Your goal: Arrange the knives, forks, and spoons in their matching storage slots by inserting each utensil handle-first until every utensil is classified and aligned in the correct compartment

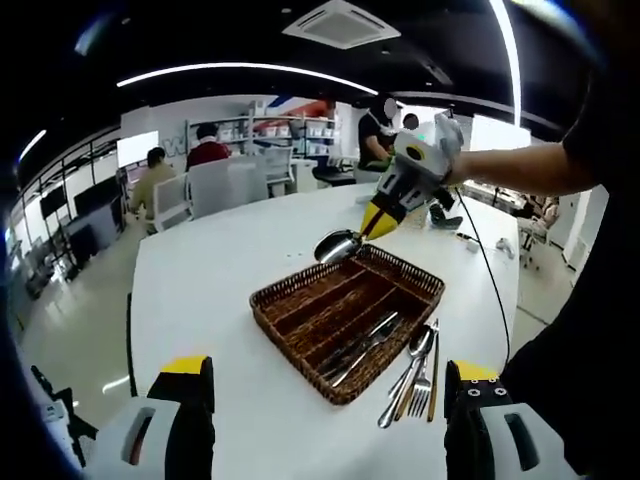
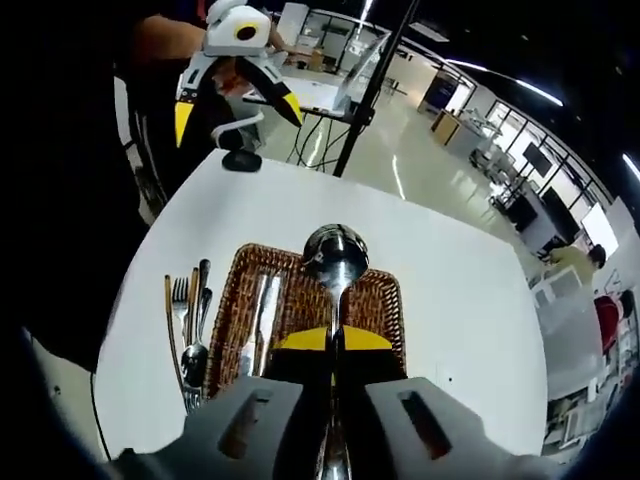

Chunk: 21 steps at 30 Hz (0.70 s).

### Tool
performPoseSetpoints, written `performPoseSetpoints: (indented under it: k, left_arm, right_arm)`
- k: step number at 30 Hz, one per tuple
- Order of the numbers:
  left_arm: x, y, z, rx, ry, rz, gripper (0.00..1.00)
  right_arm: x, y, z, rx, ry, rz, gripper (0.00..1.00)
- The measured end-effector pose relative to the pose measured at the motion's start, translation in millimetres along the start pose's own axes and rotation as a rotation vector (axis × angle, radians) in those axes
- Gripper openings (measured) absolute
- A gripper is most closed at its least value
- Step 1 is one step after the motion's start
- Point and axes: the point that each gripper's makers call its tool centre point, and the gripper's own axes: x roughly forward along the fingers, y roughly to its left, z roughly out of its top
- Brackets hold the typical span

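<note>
- Jaws spread wide on the left gripper (image 1: 330, 400), hanging over the white table (image 1: 200, 270) short of the wicker tray (image 1: 345, 315).
- Left gripper view: tray is brown woven, long slots; two shiny knives (image 1: 362, 345) lie in one slot. Loose cutlery pile (image 1: 415, 375) lies on the table just beside the tray.
- Right gripper (image 1: 385, 215) hangs above the tray's far end with a spoon (image 1: 338, 245).
- Right gripper view: jaws clamped on the spoon's (image 2: 336, 255) handle, polished bowl pointing out over the tray (image 2: 385, 300).
</note>
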Motion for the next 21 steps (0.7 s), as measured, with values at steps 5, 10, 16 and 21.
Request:
performPoseSetpoints:
  k: [5,10,16,21]
  left_arm:
    - [6.2,-1.2,-2.1,-0.014,0.005,0.005,1.00]
    - [15.3,-1.3,-6.5,-0.017,0.019,0.010,1.00]
    - [19.8,-4.0,-7.4,-0.032,0.027,0.015,1.00]
    - [20.4,-4.2,-11.2,-0.041,0.032,0.022,1.00]
  right_arm:
    - [5.2,-11.7,-6.1,0.003,-0.007,0.005,0.00]
    - [11.5,-27.2,-12.5,-0.010,-0.006,0.011,0.00]
    - [16.8,-46.2,-16.9,-0.022,-0.010,0.004,0.00]
    - [21.3,-58.7,-16.2,-0.043,-0.013,0.002,0.00]
